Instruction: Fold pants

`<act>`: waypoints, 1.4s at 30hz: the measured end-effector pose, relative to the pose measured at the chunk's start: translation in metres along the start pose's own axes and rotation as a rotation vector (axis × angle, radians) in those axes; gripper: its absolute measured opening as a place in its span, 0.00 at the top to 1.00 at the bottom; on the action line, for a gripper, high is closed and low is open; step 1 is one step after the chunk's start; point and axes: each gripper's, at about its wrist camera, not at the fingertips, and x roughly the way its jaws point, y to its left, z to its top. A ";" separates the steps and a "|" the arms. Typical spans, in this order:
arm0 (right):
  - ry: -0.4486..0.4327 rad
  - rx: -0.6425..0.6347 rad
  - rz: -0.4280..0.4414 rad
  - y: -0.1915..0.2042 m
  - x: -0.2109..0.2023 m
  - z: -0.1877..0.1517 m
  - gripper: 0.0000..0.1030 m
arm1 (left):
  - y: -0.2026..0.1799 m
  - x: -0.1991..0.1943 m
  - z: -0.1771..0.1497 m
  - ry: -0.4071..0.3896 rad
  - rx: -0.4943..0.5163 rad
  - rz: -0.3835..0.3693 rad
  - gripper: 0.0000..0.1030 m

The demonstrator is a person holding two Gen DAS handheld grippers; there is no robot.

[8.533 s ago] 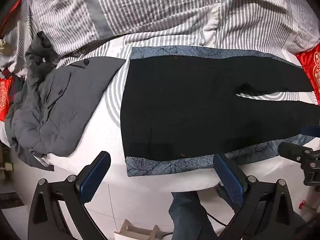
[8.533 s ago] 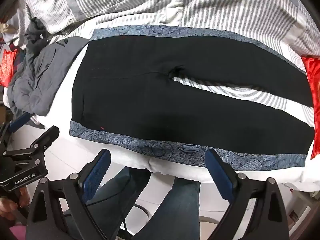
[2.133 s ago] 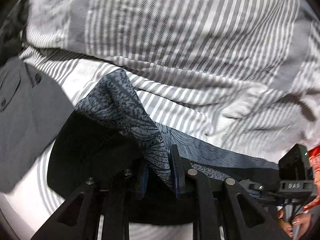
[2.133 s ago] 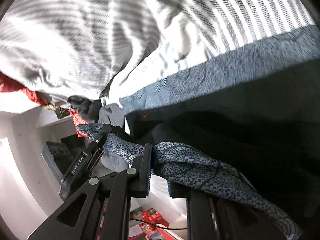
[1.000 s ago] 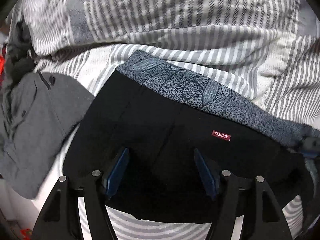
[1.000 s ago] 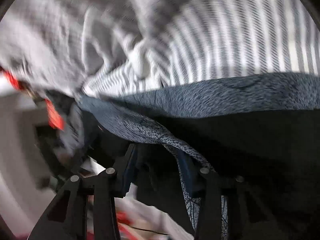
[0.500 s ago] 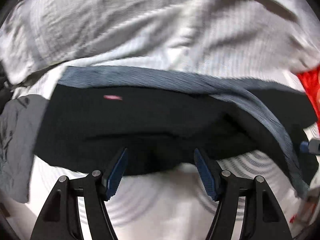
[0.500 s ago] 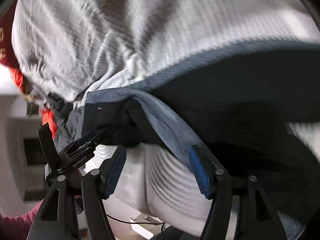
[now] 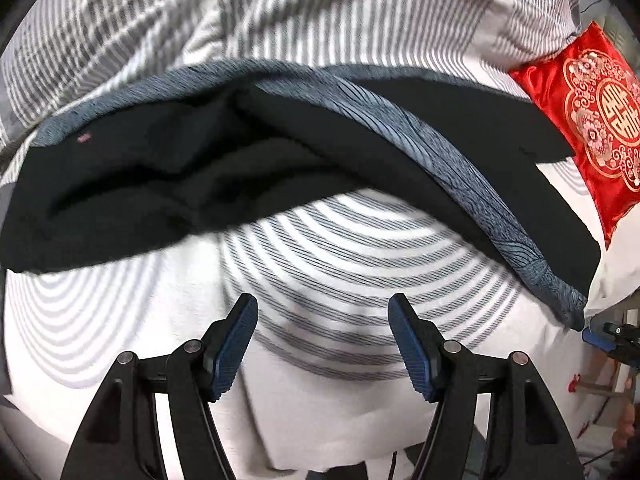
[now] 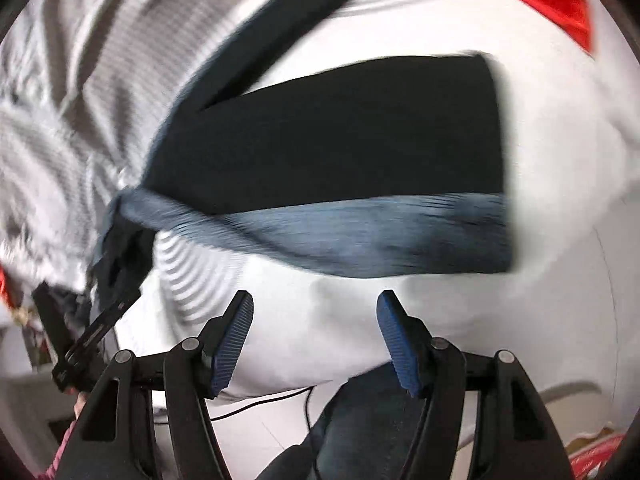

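The pants (image 9: pixel 280 168) lie across the bed (image 9: pixel 320 280), from about 9 o'clock to 3 o'clock in the left wrist view. The waist end at 9 o'clock is bunched and rumpled. A patterned stripe (image 9: pixel 460 168) runs down the near leg toward 4 o'clock, and that leg has splayed away from the far one.

The left claw (image 9: pixel 322 340) hangs spread wide over bare sheet at 6 o'clock, holding nothing. The right claw (image 10: pixel 314 336) is likewise parted and empty. In its blurred view the near leg's cuff end sits toward 2 o'clock.

The lengthwise fold looks half-settled, so tidying comes first. Left should pinch the waist's near edge and draw it flat. Right should take the cuff by the stripe and bring it onto the far leg, edges matched, before any crosswise fold. A red cushion (image 9: pixel 588 120) lies at 2 o'clock, touching the far leg; keep the cloth off it.
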 end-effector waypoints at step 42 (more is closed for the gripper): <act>0.121 0.063 0.365 -0.054 0.011 0.058 0.84 | -0.148 0.067 0.026 0.132 0.056 -0.152 0.33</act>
